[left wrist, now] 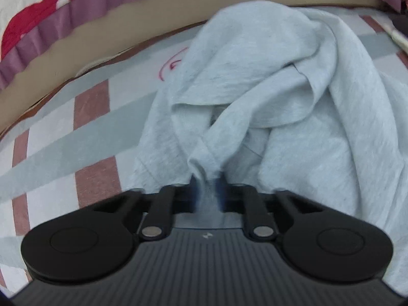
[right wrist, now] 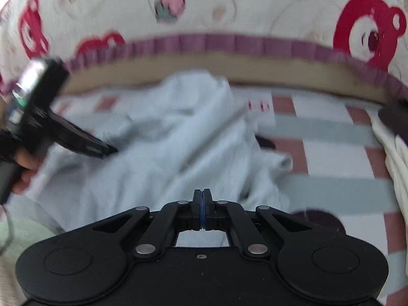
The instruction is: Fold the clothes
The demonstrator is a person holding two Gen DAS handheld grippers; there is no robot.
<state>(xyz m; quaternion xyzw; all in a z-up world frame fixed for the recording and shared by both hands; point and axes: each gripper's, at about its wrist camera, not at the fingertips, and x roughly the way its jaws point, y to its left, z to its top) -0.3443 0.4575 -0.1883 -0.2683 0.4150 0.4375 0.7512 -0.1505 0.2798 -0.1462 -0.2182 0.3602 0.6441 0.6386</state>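
We see our left tool (left wrist: 207,178) clamped on a bunched edge of the light grey garment (left wrist: 267,81) heaped ahead, our right tool (right wrist: 202,196) pressed together, empty, over it.

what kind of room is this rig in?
Most likely a bedroom, with the work done on a bed. A light grey garment lies on a checked sheet, the left claw pinching its fabric. Behind runs a quilt with red bear prints and a purple frilled edge.

1 grey garment (left wrist: 267,81), 2 grippers (left wrist: 206,191)
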